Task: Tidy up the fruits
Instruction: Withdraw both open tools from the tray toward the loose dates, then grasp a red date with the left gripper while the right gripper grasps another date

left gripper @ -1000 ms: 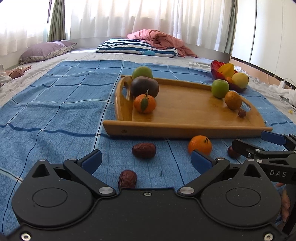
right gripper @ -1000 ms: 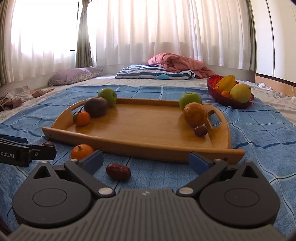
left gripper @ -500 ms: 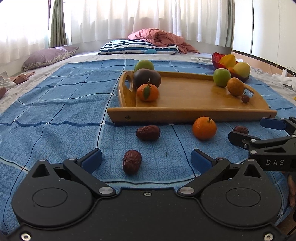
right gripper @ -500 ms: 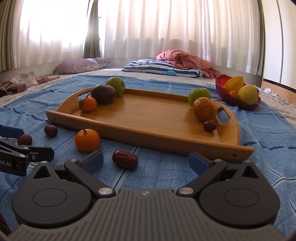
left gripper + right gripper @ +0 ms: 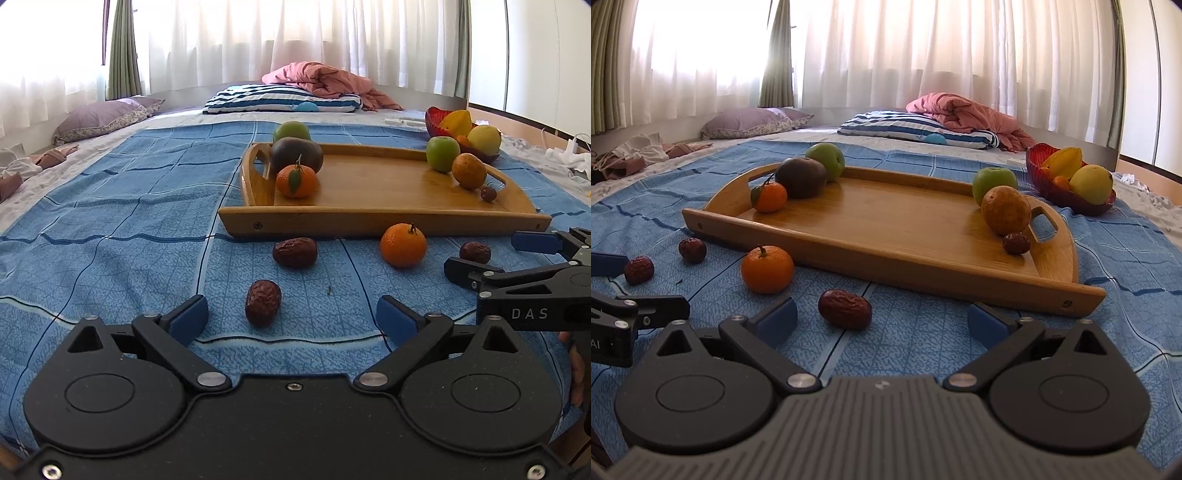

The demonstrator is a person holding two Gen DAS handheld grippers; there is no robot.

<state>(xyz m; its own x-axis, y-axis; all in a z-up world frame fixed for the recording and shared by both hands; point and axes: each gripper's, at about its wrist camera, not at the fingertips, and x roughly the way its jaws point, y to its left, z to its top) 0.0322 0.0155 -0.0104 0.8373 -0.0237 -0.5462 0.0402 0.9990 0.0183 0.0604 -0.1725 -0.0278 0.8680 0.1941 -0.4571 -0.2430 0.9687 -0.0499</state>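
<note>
A wooden tray [image 5: 373, 184] [image 5: 897, 218] lies on the blue blanket. It holds two green apples, a dark purple fruit [image 5: 295, 155], a mandarin [image 5: 296, 181], a brownish round fruit [image 5: 1005, 209] and a red date [image 5: 1015, 243]. On the blanket before the tray lie a loose mandarin [image 5: 403, 245] [image 5: 767, 269] and three red dates [image 5: 263, 302] [image 5: 294, 252] [image 5: 844, 308]. My left gripper [image 5: 291, 317] is open, with a date just ahead of its jaws. My right gripper [image 5: 882, 319] is open, with another date just ahead.
A red bowl [image 5: 1067, 177] with yellow fruit stands beyond the tray's right end. Pillows and a pink quilt [image 5: 325, 79] lie at the back by the curtains. The right gripper shows at the right edge of the left wrist view [image 5: 491, 256].
Both grippers have lifted and tilted, so the loose fruits show further ahead in each view. The fruits have not moved. Both jaws have stayed open.
</note>
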